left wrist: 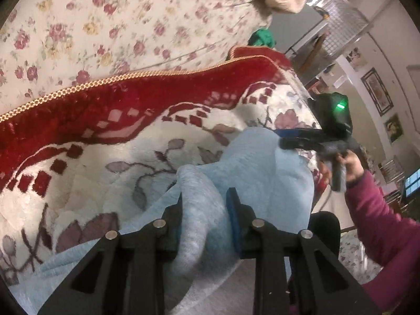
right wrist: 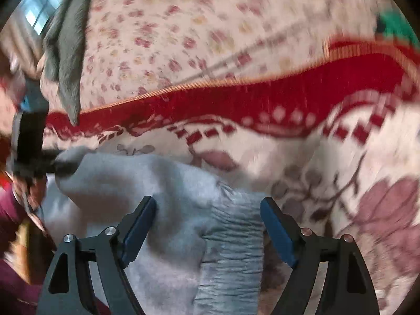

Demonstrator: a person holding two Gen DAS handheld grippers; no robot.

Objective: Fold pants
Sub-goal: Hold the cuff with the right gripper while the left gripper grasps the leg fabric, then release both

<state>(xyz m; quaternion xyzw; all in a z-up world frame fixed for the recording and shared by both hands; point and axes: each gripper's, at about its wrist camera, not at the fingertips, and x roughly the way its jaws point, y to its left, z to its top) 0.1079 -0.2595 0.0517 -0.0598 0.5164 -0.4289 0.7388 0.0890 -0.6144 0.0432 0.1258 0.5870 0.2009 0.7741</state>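
Left wrist view shows the left gripper [left wrist: 204, 218] pinching a bunched fold of the light grey pants [left wrist: 252, 162] over the red-bordered blanket [left wrist: 78, 157] — the right gripper [right wrist: 208, 225] stands spread around the ribbed waistband [right wrist: 233, 249]. Closing on both layers squarely before lifting would probably keep the fold even. Which way the pants' long axis runs cannot be told — the cloth is bunched.

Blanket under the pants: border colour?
Red border with gold braided edging; clearest in the left wrist view.
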